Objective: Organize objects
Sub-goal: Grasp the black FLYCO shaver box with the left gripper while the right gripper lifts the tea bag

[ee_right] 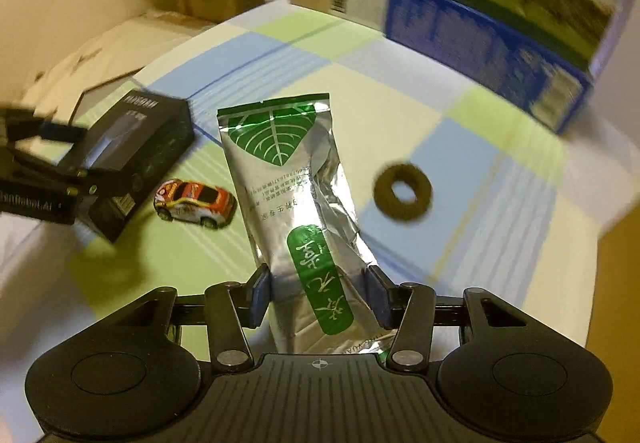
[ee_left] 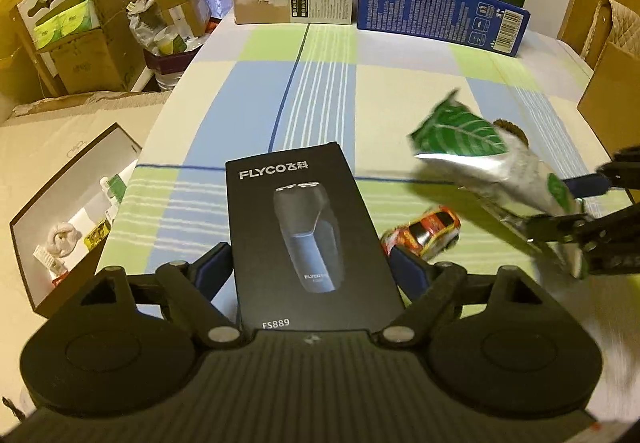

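Both objects look lifted mid-carry: the left hand-held gripper (ee_left: 310, 267) pinches the black shaver box (ee_left: 304, 231) above the bench (ee_left: 320, 83), and the right hand-held gripper (ee_right: 318, 295) clamps the foil tea pouch (ee_right: 296, 195). Next, each likely needs a set-down spot. The toy car (ee_right: 195, 203) and brown ring (ee_right: 403, 190) lie beneath, with cartons (ee_left: 440, 11) crowding the far edge.
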Tool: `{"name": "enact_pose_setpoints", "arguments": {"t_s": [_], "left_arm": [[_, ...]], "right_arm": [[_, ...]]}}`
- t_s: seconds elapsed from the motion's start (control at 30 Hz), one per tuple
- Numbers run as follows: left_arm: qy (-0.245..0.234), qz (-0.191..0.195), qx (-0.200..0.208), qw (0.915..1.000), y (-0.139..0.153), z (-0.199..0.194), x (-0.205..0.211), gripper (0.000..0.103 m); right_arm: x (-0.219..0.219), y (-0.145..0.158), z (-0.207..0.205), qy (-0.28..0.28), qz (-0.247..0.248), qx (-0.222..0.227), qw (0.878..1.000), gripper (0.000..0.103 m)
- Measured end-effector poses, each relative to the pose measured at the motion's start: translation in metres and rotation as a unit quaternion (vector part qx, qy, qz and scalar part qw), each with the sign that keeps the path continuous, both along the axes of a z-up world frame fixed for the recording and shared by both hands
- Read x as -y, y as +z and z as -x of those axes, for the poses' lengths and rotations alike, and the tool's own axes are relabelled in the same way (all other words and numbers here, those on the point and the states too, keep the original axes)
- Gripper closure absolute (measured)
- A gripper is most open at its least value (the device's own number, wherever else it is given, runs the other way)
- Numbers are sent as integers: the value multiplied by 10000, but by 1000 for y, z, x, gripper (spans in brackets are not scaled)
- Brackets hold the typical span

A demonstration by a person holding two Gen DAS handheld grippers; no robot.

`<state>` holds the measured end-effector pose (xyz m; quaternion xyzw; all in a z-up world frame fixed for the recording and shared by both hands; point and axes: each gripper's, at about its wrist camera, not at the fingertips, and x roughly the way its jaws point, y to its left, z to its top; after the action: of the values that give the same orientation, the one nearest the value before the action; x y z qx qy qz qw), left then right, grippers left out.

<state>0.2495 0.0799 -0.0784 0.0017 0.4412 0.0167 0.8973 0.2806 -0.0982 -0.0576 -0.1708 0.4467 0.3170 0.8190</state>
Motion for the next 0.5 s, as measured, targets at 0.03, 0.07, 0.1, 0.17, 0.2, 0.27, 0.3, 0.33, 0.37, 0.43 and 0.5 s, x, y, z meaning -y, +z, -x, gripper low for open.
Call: {"name": "enact_pose_setpoints", "arguments": {"t_s": [0.03,0.07,0.1,0.17,0.2,0.27,0.3,0.33,0.37,0.43,0.5], "left_arm": [[8,1,-1,10000,1,4,0,21],[18,12,-16,10000,1,11,2,21],[17,24,-30,10000,2,17,4,21],[-43,23,-44,10000,3,31,11,21],[-108,3,-38,9999,3,39,16,21],[-199,-11,-23,9998,4,51,24,21],[-270,14,-21,9996,5,60,29,21],[-336,43,-29,9994,5,66,34,21],[-399,73,-34,9992,6,75,39,21],[-568,124,-27,9983,6,91,50,21],[-774,121,-4,9969,6,106,63,21]], "right_arm": [[8,2,4,-147,-78,-123,9998,56],[14,4,8,-230,-111,-202,9995,56],[19,6,13,-307,-125,-273,9991,56],[32,10,27,-459,-111,-403,9981,56],[37,12,34,-523,-102,-454,9975,56],[49,15,51,-635,-95,-551,9964,56],[55,16,60,-699,-102,-589,9958,56],[61,17,69,-759,-107,-622,9951,56],[69,19,79,-831,-115,-652,9943,56],[81,20,97,-943,-156,-683,9931,56],[91,21,111,-1042,-209,-720,9917,54]]}}
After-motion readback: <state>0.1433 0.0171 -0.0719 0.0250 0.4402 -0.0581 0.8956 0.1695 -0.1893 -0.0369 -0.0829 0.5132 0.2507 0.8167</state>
